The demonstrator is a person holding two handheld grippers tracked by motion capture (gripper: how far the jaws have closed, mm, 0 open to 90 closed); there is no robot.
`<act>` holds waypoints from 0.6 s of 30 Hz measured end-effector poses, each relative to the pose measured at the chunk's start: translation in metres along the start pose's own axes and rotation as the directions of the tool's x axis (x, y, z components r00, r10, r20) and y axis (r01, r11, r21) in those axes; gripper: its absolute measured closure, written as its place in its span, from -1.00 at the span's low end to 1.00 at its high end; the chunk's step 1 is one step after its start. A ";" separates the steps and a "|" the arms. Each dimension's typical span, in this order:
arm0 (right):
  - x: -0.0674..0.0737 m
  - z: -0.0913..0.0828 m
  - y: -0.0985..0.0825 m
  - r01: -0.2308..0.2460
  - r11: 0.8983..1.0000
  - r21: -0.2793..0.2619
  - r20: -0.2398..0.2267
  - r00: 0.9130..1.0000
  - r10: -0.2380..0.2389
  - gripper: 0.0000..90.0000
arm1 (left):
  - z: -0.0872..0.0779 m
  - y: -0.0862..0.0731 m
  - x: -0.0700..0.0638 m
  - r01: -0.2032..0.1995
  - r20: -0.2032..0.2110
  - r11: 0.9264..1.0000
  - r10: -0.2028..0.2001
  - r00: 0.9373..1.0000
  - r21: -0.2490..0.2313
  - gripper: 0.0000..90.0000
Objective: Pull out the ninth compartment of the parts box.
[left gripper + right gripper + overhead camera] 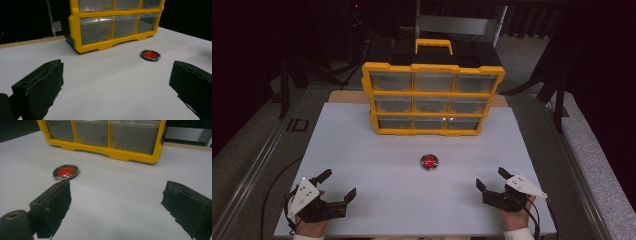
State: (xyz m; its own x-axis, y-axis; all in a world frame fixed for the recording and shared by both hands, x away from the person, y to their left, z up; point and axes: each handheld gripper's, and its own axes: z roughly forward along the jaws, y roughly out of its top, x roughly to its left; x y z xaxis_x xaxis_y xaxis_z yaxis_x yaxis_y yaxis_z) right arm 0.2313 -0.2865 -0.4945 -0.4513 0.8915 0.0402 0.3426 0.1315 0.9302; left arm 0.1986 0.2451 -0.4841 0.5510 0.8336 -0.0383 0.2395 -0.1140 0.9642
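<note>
Yellow drawer cabinet [432,97] at the far side of the white desk [362,150], three rows of three clear drawers, black top with a yellow handle [433,46]; drawers closed, contents too dim to tell. Small round disc [429,161], red centre in a dark metal rim, flat on the desk just in front of the cabinet, near the middle, well apart from both tools; round, so no long axis, red face up. Left tool [338,184] low at the near left corner, aimed forward and toward the disc, jaws wide apart, nothing between. Right tool [492,178] low at the near right, angled inward toward the disc, jaws likewise spread, empty.
</note>
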 end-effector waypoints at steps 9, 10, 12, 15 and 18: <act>0.002 0.002 0.000 0.000 1.000 0.001 -0.001 1.000 0.000 -0.82 | 0.001 -0.001 0.002 -0.007 -0.006 1.000 0.007 1.000 0.007 -1.00; 0.002 0.002 -0.001 0.001 1.000 0.004 0.000 1.000 -0.001 -0.82 | 0.003 -0.002 0.002 -0.010 -0.012 1.000 0.011 1.000 0.009 -1.00; 0.002 0.002 -0.001 0.000 1.000 0.004 0.000 1.000 0.000 -0.82 | 0.003 -0.002 0.001 -0.014 -0.014 1.000 0.014 1.000 0.010 -1.00; 0.004 0.003 0.000 0.000 1.000 0.011 0.002 1.000 0.000 -0.82 | 0.004 -0.002 0.001 -0.025 -0.022 1.000 0.025 0.999 0.012 -1.00; 0.004 0.005 0.001 0.005 1.000 0.014 0.008 1.000 -0.005 -0.82 | 0.003 -0.003 0.002 -0.024 -0.034 1.000 0.024 0.999 0.012 -1.00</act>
State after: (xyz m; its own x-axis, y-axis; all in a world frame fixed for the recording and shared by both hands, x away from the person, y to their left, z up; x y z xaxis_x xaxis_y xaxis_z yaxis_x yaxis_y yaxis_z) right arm 0.2335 -0.2804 -0.4948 -0.4466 0.8941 0.0323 0.3520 0.1425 0.9251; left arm 0.2017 0.2453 -0.4880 0.5292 0.8485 -0.0058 0.2357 -0.1404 0.9616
